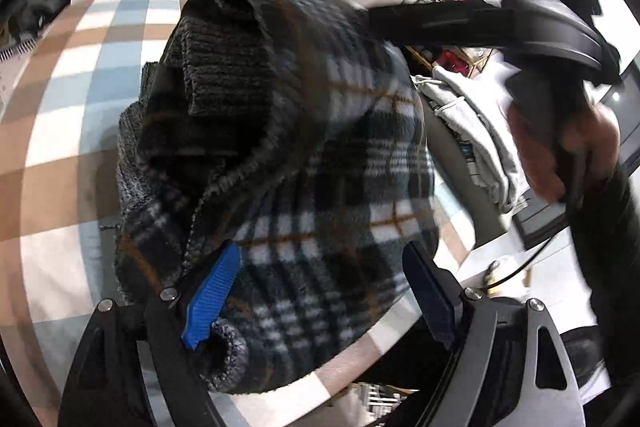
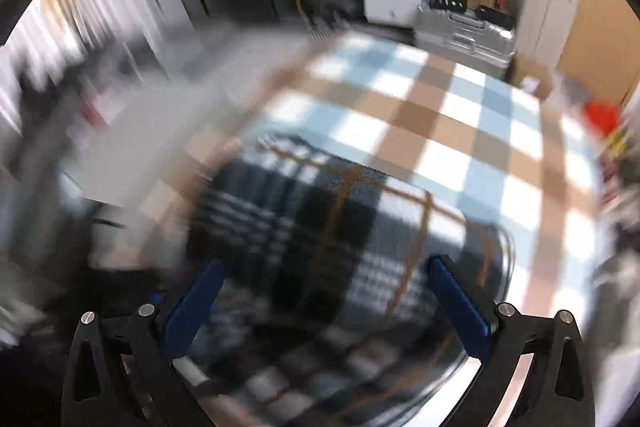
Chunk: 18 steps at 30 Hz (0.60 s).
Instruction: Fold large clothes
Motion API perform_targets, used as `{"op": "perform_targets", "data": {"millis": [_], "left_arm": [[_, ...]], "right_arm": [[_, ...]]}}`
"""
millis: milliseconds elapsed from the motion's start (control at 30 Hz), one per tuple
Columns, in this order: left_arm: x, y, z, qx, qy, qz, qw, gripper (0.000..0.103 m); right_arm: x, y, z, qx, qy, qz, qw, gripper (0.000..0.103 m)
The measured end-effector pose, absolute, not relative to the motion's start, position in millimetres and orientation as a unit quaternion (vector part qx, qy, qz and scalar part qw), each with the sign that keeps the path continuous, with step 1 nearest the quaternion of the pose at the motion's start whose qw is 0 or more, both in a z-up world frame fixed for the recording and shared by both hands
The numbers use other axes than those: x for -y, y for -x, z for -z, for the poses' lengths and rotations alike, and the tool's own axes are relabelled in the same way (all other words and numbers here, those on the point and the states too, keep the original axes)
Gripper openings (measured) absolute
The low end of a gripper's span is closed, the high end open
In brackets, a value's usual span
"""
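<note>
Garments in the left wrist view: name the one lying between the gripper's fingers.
The dark plaid fleece jacket with the grey knit collar, bundled on the checked cloth. The pale grey hoodie lies apart at the right, beyond the fingers.

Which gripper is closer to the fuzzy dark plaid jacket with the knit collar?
Left. The left gripper has the dark plaid jacket bunched between its open blue fingers. The right gripper, also open, hangs above the jacket, apparently not touching.

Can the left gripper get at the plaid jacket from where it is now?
Probably yes: the plaid jacket already lies between the open fingers of the left gripper, with nothing in front of it.
</note>
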<state>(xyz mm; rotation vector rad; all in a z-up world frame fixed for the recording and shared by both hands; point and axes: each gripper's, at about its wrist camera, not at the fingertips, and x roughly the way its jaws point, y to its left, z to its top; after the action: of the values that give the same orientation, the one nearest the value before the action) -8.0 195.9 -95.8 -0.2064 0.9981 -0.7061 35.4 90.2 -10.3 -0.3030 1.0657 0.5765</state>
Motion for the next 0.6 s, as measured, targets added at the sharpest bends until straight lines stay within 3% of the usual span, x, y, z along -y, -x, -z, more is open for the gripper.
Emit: {"op": "perform_targets", "data": {"millis": [133,333,500,600], "left_arm": [[-201,12,102,-0.468,0.092,0.327,0.816,0.080],[-213,9,107,-0.476,0.110,0.324,0.810,0.080],[-211,9,106,-0.478,0.105,0.328,0.808,0.080],[-207,8,105,-0.481,0.109,0.325,0.807,0.080]], "right_arm": [[-131,-62,46,-0.501,0.246,-0.223,0.799,0.103],[-125,-88,91,-0.553,0.217,-0.220,0.774,0.103],[-125,-89,82,-0.573,0.214,-0.211,0.763,0.103],[-107,-80,39,-0.544,0.166,-0.244,0.785,0.103]]}}
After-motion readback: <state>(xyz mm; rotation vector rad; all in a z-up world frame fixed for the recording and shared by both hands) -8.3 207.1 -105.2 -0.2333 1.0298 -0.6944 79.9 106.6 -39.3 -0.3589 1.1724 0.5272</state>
